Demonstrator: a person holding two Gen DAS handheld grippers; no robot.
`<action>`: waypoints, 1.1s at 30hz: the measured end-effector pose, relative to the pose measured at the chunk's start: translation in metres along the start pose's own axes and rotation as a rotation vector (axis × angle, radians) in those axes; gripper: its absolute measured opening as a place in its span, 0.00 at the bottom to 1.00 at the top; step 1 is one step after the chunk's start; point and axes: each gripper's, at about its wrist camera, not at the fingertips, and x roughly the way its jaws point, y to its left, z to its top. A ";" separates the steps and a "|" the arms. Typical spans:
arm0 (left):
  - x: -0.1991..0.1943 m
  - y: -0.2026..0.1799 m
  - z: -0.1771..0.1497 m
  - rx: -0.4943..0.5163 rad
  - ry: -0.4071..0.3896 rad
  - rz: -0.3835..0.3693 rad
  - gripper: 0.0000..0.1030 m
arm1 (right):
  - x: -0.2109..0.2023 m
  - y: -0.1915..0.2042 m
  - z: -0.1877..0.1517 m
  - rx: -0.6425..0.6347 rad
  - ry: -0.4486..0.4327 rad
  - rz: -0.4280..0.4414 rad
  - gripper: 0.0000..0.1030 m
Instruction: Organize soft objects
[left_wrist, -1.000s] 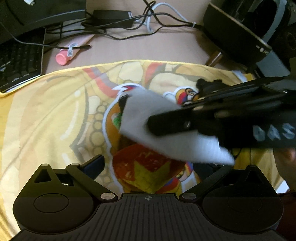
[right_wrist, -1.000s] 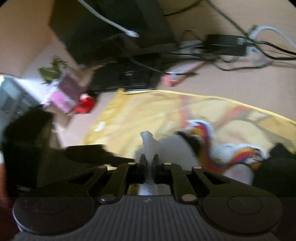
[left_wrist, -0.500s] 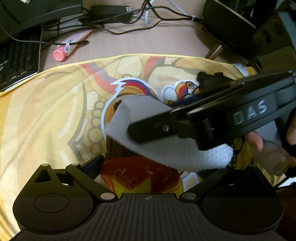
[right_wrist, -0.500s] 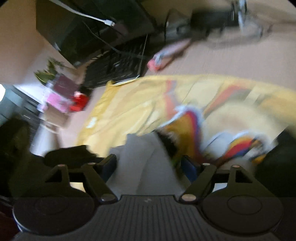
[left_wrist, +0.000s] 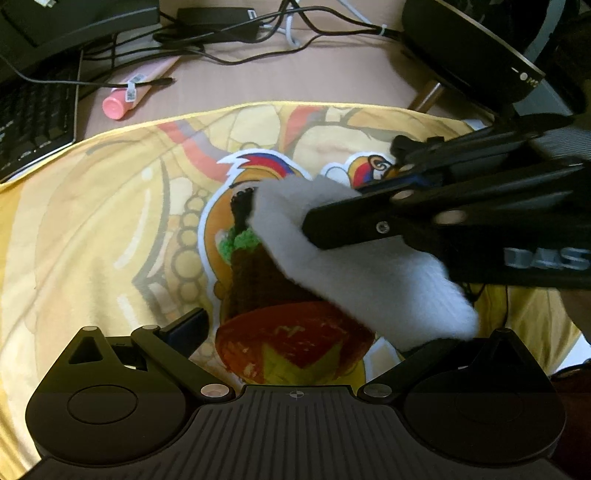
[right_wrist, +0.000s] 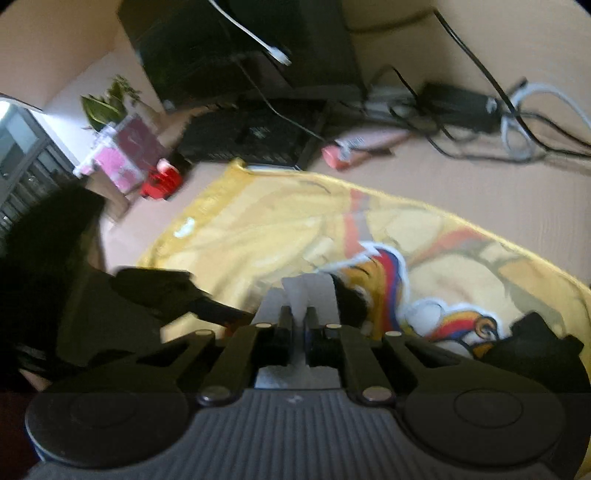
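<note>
While R gripper (right_wrist: 298, 320) jaws pinched on white cloth (left_wrist: 373, 273), L gripper (left_wrist: 306, 332) jaws wide, empty.

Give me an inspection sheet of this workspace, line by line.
Surface: tan desk, mostly covered by a yellow printed cloth.
Job's things: white fuzzy sock over a brown knitted piece with green trim.
Clutter: pink tube, black keyboard.
Grippers: right gripper shut on the white fuzzy sock; left gripper open, beside it.
Cables: black and white leads tangled around a power brick.
Surroundings: potted plant, red object, blurred.
</note>
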 end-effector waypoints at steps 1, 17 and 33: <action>0.000 0.000 0.000 0.000 -0.001 0.001 1.00 | -0.004 0.004 0.002 0.016 -0.018 0.042 0.07; -0.021 0.027 -0.003 -0.019 -0.120 0.093 1.00 | -0.027 -0.024 -0.034 0.140 -0.080 -0.227 0.07; -0.056 -0.039 0.053 0.053 -0.238 -0.005 1.00 | -0.161 -0.062 -0.089 0.402 -0.475 -0.416 0.09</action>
